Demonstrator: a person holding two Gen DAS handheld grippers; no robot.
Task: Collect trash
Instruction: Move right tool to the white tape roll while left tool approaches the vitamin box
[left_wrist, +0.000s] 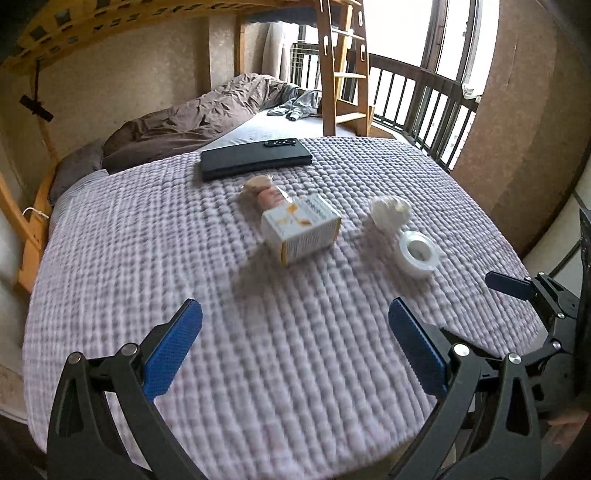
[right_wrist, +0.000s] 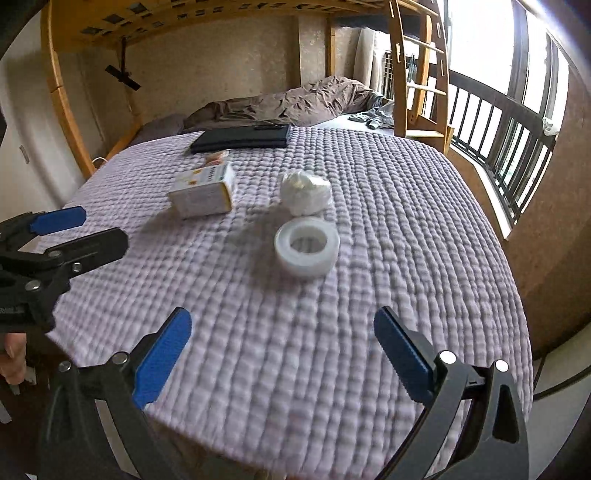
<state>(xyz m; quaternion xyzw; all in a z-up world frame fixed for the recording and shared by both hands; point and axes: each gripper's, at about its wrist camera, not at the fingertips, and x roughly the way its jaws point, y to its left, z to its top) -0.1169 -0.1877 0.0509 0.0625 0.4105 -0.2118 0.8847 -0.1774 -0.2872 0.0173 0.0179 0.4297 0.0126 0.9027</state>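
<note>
Both claws wide open, empty: left claw (left_wrist: 295, 347), right claw (right_wrist: 282, 354). On quilted bed (left_wrist: 110, 258): small carton (left_wrist: 301, 230), crumpled tissue (left_wrist: 389, 212) at its 3 o'clock, tape roll (right_wrist: 306, 245) nearest right claw.

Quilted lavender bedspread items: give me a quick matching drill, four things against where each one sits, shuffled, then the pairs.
Things:
1. White and yellow cardboard box
2. Clear roll of tape
3. Crumpled white wad
4. Flat black case

Places:
A. Far end of the bedspread, near the brown duvet
B. Nearest the right gripper, lying flat
C. Just beyond the roll of tape
D. Mid-bedspread, left of the white wad, against a clear wrapper

Pairs: 1-D, 2-B, 3-C, 4-A
</note>
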